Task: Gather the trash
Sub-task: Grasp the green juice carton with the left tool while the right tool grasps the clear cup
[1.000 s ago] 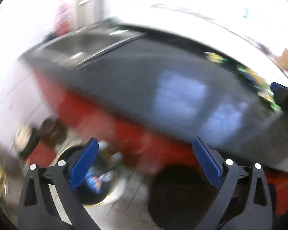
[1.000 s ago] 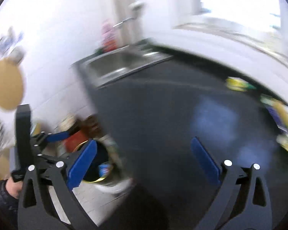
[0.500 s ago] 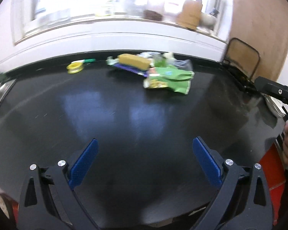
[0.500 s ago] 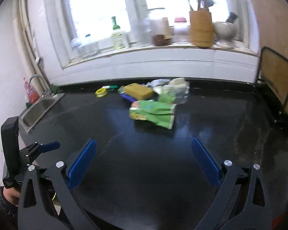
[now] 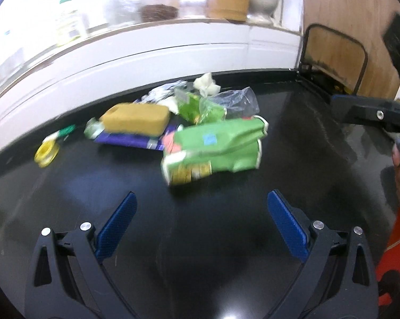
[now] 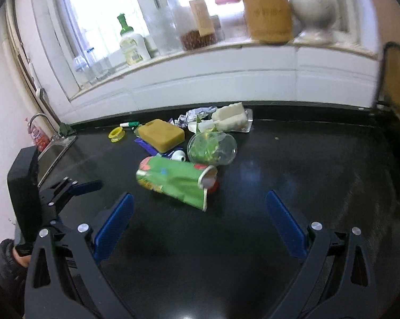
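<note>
A pile of trash lies on the black counter (image 5: pixel 200 239). A crushed green carton (image 5: pixel 213 146) (image 6: pixel 176 180) lies nearest. Behind it are a yellow sponge (image 5: pixel 136 118) (image 6: pixel 161 134), a purple wrapper (image 5: pixel 128 142), a clear plastic bag of greens (image 6: pixel 211 148), foil (image 6: pixel 197 114), a white foam piece (image 6: pixel 230 119) and a yellow tape roll (image 5: pixel 47 154) (image 6: pixel 116 134). My left gripper (image 5: pixel 201 224) is open and empty, just short of the carton. My right gripper (image 6: pixel 200 222) is open and empty, just short of the carton.
A windowsill with an oil bottle (image 6: pixel 130 45), jars and a wooden utensil holder (image 6: pixel 267 10) runs behind the counter. A sink (image 6: pixel 55 151) is at the far left. A black wire rack (image 5: pixel 332 61) stands at the right end.
Both grippers swung from the floor bin and sink side to face the counter, then moved closer to the trash pile. Both stay open.
</note>
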`<state>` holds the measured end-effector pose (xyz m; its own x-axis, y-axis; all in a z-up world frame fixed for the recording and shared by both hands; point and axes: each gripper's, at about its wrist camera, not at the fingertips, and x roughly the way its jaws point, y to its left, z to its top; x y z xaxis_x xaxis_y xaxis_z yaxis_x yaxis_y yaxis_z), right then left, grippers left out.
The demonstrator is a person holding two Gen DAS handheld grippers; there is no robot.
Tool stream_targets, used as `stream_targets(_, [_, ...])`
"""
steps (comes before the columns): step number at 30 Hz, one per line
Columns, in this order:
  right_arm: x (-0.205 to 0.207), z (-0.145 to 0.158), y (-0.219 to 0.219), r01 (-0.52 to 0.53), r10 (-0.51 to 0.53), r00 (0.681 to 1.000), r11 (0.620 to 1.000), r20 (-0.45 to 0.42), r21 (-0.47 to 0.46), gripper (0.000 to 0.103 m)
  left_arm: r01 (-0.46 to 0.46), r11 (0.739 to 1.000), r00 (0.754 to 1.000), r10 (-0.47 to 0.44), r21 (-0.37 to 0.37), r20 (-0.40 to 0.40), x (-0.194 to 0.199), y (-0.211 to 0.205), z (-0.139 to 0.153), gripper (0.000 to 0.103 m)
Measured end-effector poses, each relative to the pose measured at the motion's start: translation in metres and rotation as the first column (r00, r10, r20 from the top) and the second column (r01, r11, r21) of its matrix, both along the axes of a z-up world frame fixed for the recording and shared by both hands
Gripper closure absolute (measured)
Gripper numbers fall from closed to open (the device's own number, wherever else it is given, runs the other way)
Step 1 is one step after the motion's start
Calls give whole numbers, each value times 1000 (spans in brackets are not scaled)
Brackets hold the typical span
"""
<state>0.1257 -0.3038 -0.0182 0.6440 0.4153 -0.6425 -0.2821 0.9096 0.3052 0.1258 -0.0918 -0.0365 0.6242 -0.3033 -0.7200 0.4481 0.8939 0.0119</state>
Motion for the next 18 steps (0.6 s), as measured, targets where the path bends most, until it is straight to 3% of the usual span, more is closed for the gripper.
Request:
stream_targets(7, [97,-35,9,-49,50,992,999,-115,5,7,62,998,994,-63,-18,-86,80,-11,-31,7])
stream_targets(12, [134,-56,9,-87,106,978,990,-181,109,9,127,990,986,-132,-54,-99,93,-18,-40,7])
stream_targets(13, [137,-57,9,-90,111,976,989,-187,115,13,134,990,986,-138,-51,-90,94,-20,-40,8])
stream_targets(14, [140,-59,10,-97,119,974,988,-194,119,27,141,988,985,-146,-56,-90,93,-21,-41,11])
stream_targets(15, [140,-60,11,-103,126,972,987,-199,121,43,152,986,983,-158,-73,-92,92,-21,-40,20])
stream_targets(16, [140,-61,12,-109,132,970,987,-204,119,50,159,984,982,-167,-83,-94,91,-22,-39,27])
stream_targets(18, [136,-60,14,-115,135,972,987,-192,114,54,171,979,979,-182,-109,-97,86,-21,-36,37])
